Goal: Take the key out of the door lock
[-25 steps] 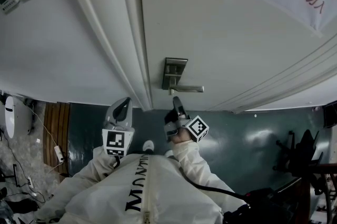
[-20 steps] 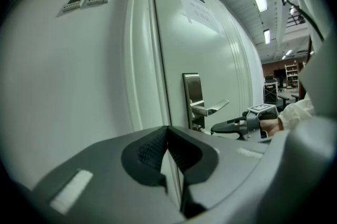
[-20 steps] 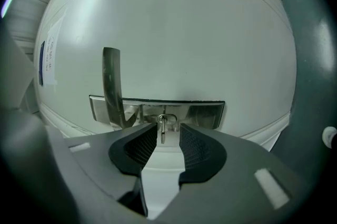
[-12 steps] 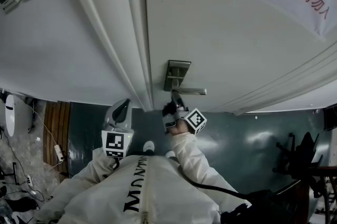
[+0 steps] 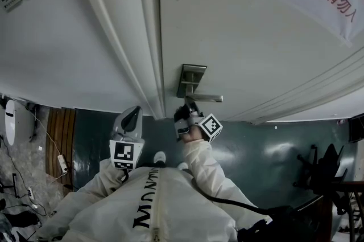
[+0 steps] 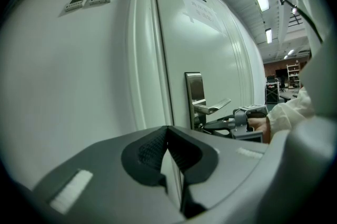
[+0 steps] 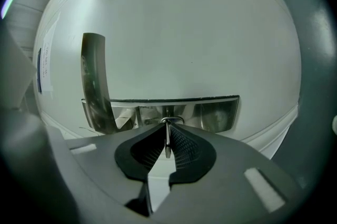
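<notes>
Whereas the right tool (image 7: 167, 128) has just been closing its jaws and now pinches the key (image 7: 167, 145) — still seated in the lock plate (image 7: 202, 115) beneath the door handle (image 7: 93, 70) — extraction remains outstanding, the left tool (image 6: 168, 130) pressed together, empty.

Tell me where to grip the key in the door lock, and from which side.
Grip the key by its flat head, pads on the two broad faces, coming straight at the lock plate. The head stands edge-on out of the plate. The right gripper has just been closing on it that way.
</notes>
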Tool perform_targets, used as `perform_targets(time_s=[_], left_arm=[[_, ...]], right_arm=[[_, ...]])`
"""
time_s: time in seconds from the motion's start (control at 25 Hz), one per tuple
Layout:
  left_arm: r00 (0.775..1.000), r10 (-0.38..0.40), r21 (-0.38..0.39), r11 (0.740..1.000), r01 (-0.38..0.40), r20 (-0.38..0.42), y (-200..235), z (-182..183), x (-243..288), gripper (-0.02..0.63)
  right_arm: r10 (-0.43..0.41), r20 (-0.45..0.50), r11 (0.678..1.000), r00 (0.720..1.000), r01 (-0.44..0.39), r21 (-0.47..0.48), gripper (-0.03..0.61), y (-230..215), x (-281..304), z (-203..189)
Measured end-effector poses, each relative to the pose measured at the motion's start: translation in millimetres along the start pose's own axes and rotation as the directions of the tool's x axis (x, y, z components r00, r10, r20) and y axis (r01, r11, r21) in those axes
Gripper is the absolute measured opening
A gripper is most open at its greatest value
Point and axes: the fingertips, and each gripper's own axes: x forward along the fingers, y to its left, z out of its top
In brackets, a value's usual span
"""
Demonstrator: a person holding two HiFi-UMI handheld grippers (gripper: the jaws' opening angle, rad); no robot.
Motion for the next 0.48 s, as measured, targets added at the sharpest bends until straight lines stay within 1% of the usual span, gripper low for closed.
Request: perform_targets(time_s=[0.12,0.48], left_arm=[[1.0,-0.001,0.0,1.0,0.001,-0.001,-1.8,-0.6,-0.8,0.0],[1.0,0.001,0.002,1.0,-0.001,0.004,-5.2,1.1,-4.8,0.0]], right_arm=[[0.001,-0.002,1.0,1.0,-0.001,0.009,0.028,-0.7,-0.3,-0.3],[0.001,0.017,1.0,1.0,-0.001,0.009,0.023,0.6,-0.7,-0.1]])
